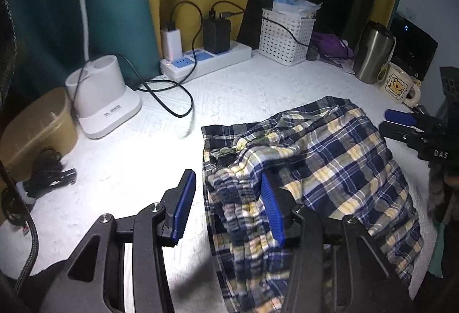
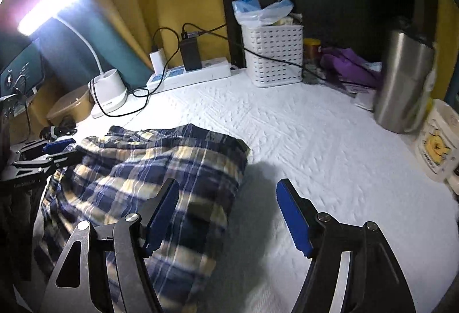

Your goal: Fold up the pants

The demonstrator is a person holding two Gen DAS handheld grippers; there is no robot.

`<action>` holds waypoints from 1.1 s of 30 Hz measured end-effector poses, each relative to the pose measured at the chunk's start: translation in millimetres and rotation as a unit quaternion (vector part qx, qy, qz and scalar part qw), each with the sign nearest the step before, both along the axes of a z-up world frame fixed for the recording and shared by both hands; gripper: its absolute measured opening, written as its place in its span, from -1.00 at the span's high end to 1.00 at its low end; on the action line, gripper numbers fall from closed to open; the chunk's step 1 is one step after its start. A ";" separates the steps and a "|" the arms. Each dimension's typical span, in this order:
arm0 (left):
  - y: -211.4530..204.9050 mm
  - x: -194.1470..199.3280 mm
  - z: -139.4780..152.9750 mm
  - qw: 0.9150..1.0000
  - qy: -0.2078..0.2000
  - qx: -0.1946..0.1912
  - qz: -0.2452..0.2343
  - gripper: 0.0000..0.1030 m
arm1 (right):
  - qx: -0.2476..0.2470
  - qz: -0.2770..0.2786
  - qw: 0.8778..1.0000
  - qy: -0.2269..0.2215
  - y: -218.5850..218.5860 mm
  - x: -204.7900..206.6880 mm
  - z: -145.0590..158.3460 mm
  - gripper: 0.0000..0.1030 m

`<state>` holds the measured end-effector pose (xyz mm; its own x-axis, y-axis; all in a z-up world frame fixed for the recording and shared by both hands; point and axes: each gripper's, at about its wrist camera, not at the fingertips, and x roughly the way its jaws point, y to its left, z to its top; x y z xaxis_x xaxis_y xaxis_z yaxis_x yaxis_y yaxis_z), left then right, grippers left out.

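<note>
The blue, yellow and white plaid pants (image 1: pixel 330 158) lie rumpled and partly folded on the white textured table cover (image 1: pixel 246 89). My left gripper (image 1: pixel 228 204) is open at the pants' left edge, with its right finger tucked under a fold of cloth and its left finger over bare cover. In the right wrist view the pants (image 2: pixel 160 169) lie at the left. My right gripper (image 2: pixel 229 215) is open over their right edge, left finger above the cloth and right finger above bare cover. The right gripper also shows in the left wrist view (image 1: pixel 401 123), beyond the pants.
Along the back stand a white lamp base (image 1: pixel 106 100), a power strip with chargers and cables (image 1: pixel 206 57), a white basket (image 1: pixel 287 34), a steel tumbler (image 1: pixel 373 52) and a cream mug (image 1: pixel 398 86). A tan bowl (image 1: pixel 37 126) sits at the left.
</note>
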<state>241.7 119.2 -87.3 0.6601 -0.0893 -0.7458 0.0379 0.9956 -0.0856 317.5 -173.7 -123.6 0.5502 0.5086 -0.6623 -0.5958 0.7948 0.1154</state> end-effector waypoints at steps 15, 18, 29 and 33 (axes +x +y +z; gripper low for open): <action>-5.2 20.2 13.5 0.999 -0.023 -0.017 -0.018 0.45 | 0.012 0.043 0.999 0.028 27.2 25.6 -17.0 0.77; -4.9 29.2 15.0 0.999 -0.021 -0.019 -0.015 0.45 | 0.022 0.032 0.999 0.031 23.0 31.1 -16.8 0.78; 5.3 51.7 -22.1 1.000 0.025 -0.002 0.007 0.34 | -0.034 -0.018 0.999 0.013 37.0 48.2 -32.5 -0.05; 9.7 49.0 -25.8 0.999 0.025 -0.001 0.021 0.08 | -0.033 -0.033 0.999 0.026 31.7 57.7 -35.1 -0.27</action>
<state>290.7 128.9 -113.1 0.6257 -0.0641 -0.7774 -0.0078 0.9960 -0.0885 375.2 -142.0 -158.7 0.5454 0.4262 -0.7217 -0.5359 0.8394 0.0907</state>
